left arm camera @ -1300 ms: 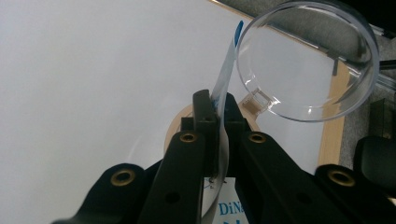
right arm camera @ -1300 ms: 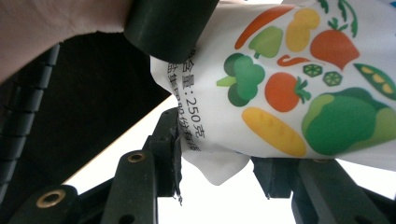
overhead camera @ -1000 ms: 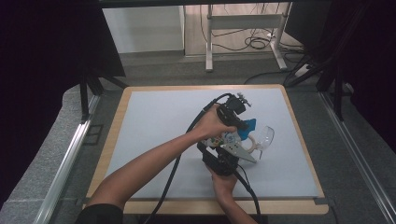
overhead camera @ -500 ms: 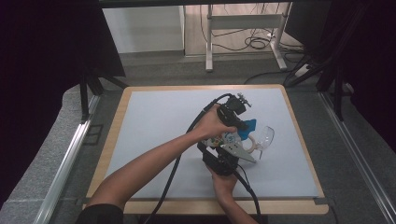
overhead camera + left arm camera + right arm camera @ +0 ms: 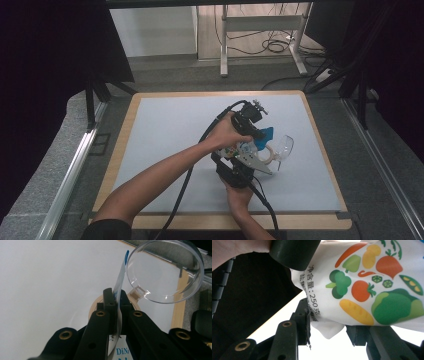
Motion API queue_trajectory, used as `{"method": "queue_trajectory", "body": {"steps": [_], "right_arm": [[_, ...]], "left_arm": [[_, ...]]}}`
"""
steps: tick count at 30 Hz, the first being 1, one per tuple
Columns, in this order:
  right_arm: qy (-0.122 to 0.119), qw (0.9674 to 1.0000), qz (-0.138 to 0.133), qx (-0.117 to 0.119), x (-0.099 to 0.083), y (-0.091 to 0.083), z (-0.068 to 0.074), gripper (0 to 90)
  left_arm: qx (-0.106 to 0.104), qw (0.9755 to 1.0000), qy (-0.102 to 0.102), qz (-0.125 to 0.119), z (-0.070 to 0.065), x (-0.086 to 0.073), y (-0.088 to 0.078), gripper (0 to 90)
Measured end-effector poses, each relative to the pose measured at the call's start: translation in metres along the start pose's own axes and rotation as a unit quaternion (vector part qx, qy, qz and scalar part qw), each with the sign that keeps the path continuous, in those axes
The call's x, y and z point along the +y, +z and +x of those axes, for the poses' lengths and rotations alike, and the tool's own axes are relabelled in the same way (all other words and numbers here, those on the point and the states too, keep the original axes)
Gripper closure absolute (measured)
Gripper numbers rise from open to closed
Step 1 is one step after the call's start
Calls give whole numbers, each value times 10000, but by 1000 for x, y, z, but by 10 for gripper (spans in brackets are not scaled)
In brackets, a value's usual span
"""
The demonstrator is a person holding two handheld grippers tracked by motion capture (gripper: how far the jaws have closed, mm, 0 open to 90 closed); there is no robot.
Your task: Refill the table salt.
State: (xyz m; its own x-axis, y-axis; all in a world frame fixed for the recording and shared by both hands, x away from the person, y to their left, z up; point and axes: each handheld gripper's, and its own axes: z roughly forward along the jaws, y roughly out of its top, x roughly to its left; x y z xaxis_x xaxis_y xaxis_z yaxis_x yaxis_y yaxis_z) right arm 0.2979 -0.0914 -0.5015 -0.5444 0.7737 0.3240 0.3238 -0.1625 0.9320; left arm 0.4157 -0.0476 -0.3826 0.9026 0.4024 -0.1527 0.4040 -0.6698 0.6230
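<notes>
Left gripper (image 5: pixel 115 300): jaws closed on the packet's (image 5: pixel 119 282) thin edge, clear bowl (image 5: pixel 163 270) just beyond. Right gripper (image 5: pixel 328 322): the packet's printed bottom corner between its 2 jaws, pads clamped on it, above the surface (image 5: pixel 165 130).

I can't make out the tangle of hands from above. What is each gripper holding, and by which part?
Both hold one printed pouch. The left gripper is shut on its thin top edge; the right gripper clamps its lower corner.
</notes>
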Motion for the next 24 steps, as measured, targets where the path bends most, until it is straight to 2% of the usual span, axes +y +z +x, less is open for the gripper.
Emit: {"method": "queue_trajectory", "body": {"steps": [4,6,11,24], "right_arm": [[114,9999,-6,34,0,0,0,602],[293,9995,-31,70,2,0,-1,606],[537,9984,-119,130,3,1,-1,612],[541,9984,-127,117,3,1,-1,615]], "left_arm": [[10,10000,49,2,0,0,0,895],[15,10000,52,8,-1,0,1,895],[45,10000,84,21,-2,1,2,894],[35,9999,93,17,-1,2,2,894]]}}
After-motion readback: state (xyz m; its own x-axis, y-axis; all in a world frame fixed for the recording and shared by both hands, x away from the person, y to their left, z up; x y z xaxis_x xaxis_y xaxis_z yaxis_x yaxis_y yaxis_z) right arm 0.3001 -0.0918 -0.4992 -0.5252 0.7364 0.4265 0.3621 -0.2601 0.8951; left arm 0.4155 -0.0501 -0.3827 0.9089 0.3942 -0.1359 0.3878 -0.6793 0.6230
